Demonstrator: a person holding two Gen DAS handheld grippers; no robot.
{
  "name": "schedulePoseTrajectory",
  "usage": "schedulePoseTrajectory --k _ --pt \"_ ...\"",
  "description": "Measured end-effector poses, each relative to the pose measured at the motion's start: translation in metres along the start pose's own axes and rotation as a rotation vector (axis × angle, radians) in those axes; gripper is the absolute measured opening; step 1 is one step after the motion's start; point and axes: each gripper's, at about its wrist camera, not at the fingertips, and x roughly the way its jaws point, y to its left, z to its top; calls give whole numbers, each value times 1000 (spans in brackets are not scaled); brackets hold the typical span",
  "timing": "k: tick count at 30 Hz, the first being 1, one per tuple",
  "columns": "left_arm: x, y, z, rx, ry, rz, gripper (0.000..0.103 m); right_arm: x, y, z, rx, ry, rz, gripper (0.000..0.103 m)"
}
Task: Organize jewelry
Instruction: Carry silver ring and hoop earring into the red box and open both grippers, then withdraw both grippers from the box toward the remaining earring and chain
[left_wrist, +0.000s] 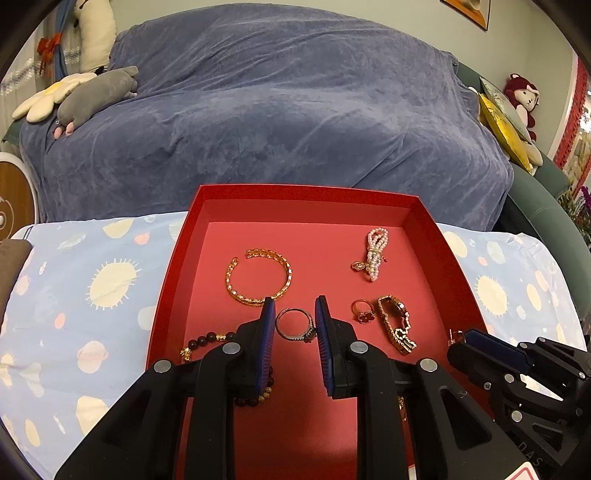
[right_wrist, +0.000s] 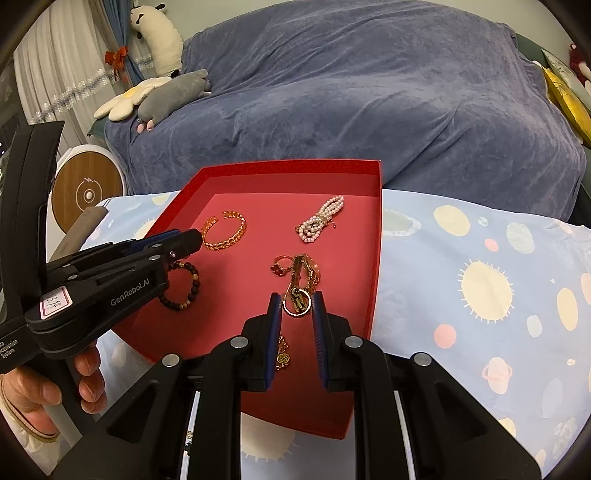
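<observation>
Left wrist view: the left tongs (left_wrist: 294, 314) stand spread over the red tray (left_wrist: 177, 258), which rests on the planet-print worktop (left_wrist: 74, 295); a silver ring (left_wrist: 295, 325) lies flat on the tray floor between the two blue pads, touching neither as far as can be seen, so the pose reads as a lined-up pick not yet closed. The pieces are spaced apart on the tray, probably so each can be taken singly: a gold bangle (left_wrist: 258, 277) just beyond the left pad, a pearl bracelet (left_wrist: 375, 254) farther off to the right, a clover ring (left_wrist: 362, 311) beside a gold watch (left_wrist: 397, 325), and a dark bead bracelet (left_wrist: 207, 341) partly hidden under the left finger. The right tongs (left_wrist: 461, 338) enter at the tray's right edge. Right wrist view: the right tongs (right_wrist: 295, 306) are likewise spread, framing a gold hoop (right_wrist: 295, 304) at the near end of the watch band; a gold charm chain (right_wrist: 282, 354) lies beside the left pad. The left tongs cross from the left above the bead bracelet.
</observation>
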Motion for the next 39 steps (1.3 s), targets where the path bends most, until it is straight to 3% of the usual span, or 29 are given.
schedulePoseTrajectory --k 12,14,15,16,21,25,32,39 --pt "17 -2 -3 -17 30 22 22 13 -2 -2 0 17 -12 17" --pt "17 -2 -4 -20 35 25 33 10 -3 -2 11 4 -17 24" --pt "16 -2 -3 -24 31 37 46 8 -3 -2 13 -2 -22 27" --pt "14 -2 -4 -27 21 43 49 7 -4 -2 13 -9 -25 32" --pt "5 -1 -5 -29 16 48 55 -7 0 -3 10 -26 -22 35" --pt "-7 3 -7 -41 11 48 55 -21 5 -7 10 -37 -19 41" --pt "-51 15 -20 -48 -12 53 55 -51 5 -22 67 -54 13 44" --pt "-100 36 -55 -69 -7 66 65 -82 11 -63 77 -44 14 46"
